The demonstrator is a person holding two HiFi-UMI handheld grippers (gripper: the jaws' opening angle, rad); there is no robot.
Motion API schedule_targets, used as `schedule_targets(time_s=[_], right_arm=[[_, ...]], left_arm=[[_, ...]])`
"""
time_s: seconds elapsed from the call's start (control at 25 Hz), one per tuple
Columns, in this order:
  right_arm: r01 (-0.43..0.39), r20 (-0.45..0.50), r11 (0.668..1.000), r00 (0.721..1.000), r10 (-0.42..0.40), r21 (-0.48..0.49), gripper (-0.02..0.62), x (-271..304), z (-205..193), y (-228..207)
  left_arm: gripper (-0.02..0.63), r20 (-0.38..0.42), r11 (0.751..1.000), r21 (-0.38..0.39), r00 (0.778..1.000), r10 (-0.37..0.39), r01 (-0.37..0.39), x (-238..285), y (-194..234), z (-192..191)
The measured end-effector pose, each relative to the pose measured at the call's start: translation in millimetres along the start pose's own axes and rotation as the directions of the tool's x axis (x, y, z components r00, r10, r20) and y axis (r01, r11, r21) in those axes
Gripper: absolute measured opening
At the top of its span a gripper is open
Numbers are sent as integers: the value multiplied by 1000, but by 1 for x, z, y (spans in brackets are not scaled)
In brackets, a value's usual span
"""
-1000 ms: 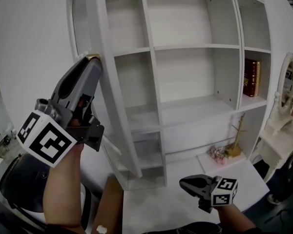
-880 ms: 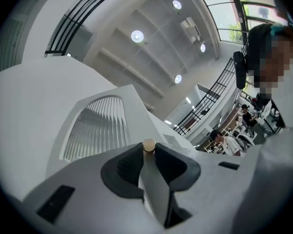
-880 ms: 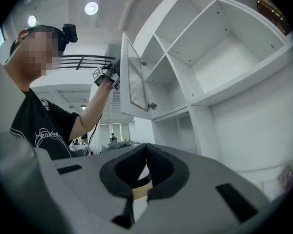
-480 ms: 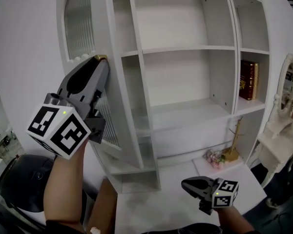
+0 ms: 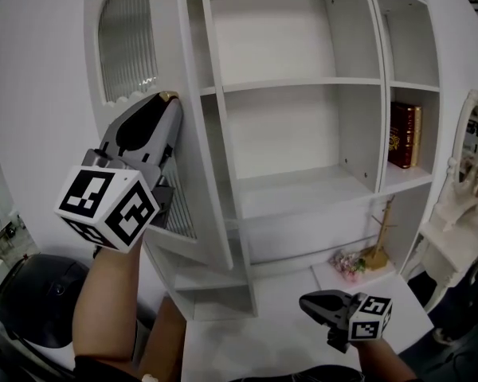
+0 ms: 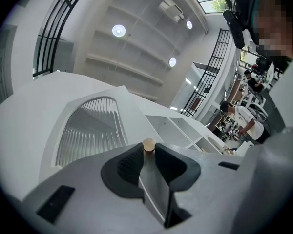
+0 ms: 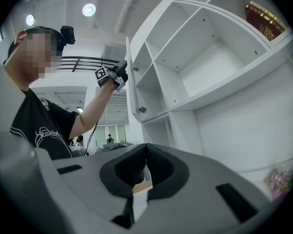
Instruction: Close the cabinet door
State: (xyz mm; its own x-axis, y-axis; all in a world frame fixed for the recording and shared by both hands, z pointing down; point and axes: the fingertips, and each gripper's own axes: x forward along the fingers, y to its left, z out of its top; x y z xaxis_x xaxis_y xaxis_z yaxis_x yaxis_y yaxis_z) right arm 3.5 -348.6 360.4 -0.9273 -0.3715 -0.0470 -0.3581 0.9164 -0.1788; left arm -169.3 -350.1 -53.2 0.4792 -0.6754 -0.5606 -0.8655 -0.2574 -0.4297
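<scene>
The white cabinet door point(image 5: 135, 142), with an arched ribbed window, stands part-way open at the left side of the shelf cabinet point(image 5: 303, 86). My left gripper point(image 5: 168, 102) is raised and shut on the door's small brass knob point(image 5: 169, 96). In the left gripper view the knob point(image 6: 149, 145) sits pinched between the dark pads point(image 6: 132, 162), with the door's window point(image 6: 90, 133) behind. My right gripper point(image 5: 307, 302) hangs low at the bottom right, shut and holding nothing. In the right gripper view its pads point(image 7: 158, 165) meet, and the door's edge point(image 7: 131, 82) shows ahead.
A red book point(image 5: 404, 136) stands on a right-hand shelf. Pink flowers point(image 5: 346, 263) and a gold stand point(image 5: 380, 237) sit on the low ledge. A white dressing table with a mirror point(image 5: 466, 205) is at the far right. A person's arm reaches up to the door.
The door has swung toward the cabinet, showing more of its front face. My left gripper went right with the knob and rolled. The right gripper barely shifted.
</scene>
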Motion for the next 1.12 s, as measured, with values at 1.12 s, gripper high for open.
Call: schedule_targets(time_s=[1.12], right_arm=[[36, 11, 999, 999, -36, 23, 5, -17, 1, -48]], left_arm=[[77, -48, 981, 180, 995, 86, -76, 66, 3, -53]])
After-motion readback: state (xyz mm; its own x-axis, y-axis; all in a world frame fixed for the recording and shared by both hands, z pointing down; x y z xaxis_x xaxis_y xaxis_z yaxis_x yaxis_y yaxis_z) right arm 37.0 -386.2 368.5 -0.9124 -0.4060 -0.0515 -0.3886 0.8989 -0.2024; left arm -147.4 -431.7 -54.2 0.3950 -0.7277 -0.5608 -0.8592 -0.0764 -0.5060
